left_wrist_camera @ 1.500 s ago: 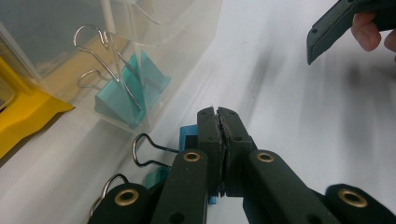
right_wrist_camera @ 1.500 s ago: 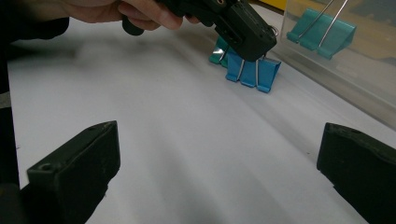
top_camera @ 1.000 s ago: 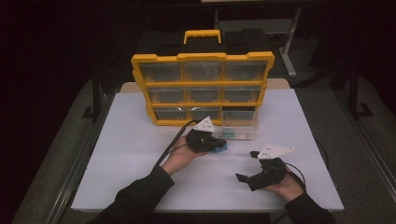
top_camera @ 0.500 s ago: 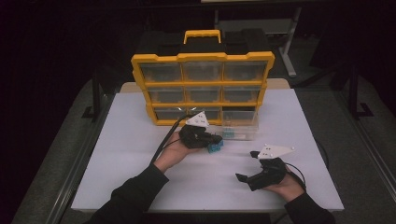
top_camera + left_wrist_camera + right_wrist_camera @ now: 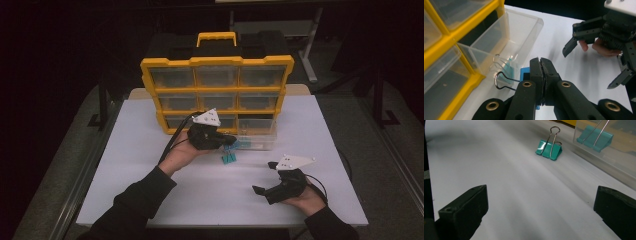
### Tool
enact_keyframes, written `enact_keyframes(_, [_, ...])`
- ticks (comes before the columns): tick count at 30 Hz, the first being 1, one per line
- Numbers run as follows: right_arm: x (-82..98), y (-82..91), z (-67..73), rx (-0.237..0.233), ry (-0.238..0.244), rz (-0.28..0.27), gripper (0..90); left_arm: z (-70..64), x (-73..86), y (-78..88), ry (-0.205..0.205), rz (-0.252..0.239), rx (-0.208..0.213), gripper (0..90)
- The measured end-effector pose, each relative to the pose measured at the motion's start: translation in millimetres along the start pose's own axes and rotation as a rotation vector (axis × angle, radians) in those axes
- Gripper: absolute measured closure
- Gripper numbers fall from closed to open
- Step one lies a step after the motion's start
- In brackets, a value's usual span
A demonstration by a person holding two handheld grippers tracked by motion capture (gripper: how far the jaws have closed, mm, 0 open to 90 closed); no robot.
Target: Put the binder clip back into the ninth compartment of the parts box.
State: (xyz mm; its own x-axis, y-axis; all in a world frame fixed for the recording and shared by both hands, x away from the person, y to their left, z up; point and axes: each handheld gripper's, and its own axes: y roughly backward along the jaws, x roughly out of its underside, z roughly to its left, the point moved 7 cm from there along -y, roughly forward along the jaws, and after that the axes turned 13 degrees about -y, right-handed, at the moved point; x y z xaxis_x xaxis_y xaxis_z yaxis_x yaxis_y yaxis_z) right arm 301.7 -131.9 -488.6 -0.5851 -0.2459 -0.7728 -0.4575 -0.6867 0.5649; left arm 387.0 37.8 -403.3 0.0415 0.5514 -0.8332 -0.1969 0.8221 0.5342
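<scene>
1. A blue binder clip (image 5: 525, 72) is pinched in the left hand-held gripper (image 5: 541, 62), its wire handles sticking out to the side, just in front of the pulled-out clear drawer (image 5: 256, 136).
2. That gripper's jaws are pressed together on the clip, though what exactly they pinch is partly hidden.
3. A teal binder clip (image 5: 549, 149) lies on the white tabletop (image 5: 150, 150); another rests in the drawer.
4. The right hand-held gripper (image 5: 264, 191) rests on the tabletop, jaws wide apart and empty, well apart from the yellow organiser (image 5: 218, 62).
</scene>
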Motion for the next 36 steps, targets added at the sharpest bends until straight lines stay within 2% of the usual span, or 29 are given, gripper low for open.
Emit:
enact_keyframes(8, [-0.1,0.1,-0.1,0.000,0.000,-0.002,0.0,10.4,-17.9,2.9,-0.028,-0.002,0.005,89.1])
enact_keyframes(16, [-0.1,0.2,-0.3,0.000,-0.002,-0.002,0.0,22.8,-32.8,0.5,-0.039,-0.006,0.017,89.1])
enact_keyframes(23, [0.0,0.4,0.0,0.000,-0.002,-0.001,0.0,31.8,-42.7,-11.6,-0.051,0.002,0.024,89.1])
enact_keyframes(29, [0.0,0.8,0.2,-0.002,-0.005,-0.003,0.0,38.3,-45.8,-24.8,-0.064,0.018,0.034,89.1])
enact_keyframes(36, [0.0,1.2,0.3,-0.004,-0.003,-0.004,0.0,41.9,-44.8,-41.4,-0.057,0.035,0.050,89.1])
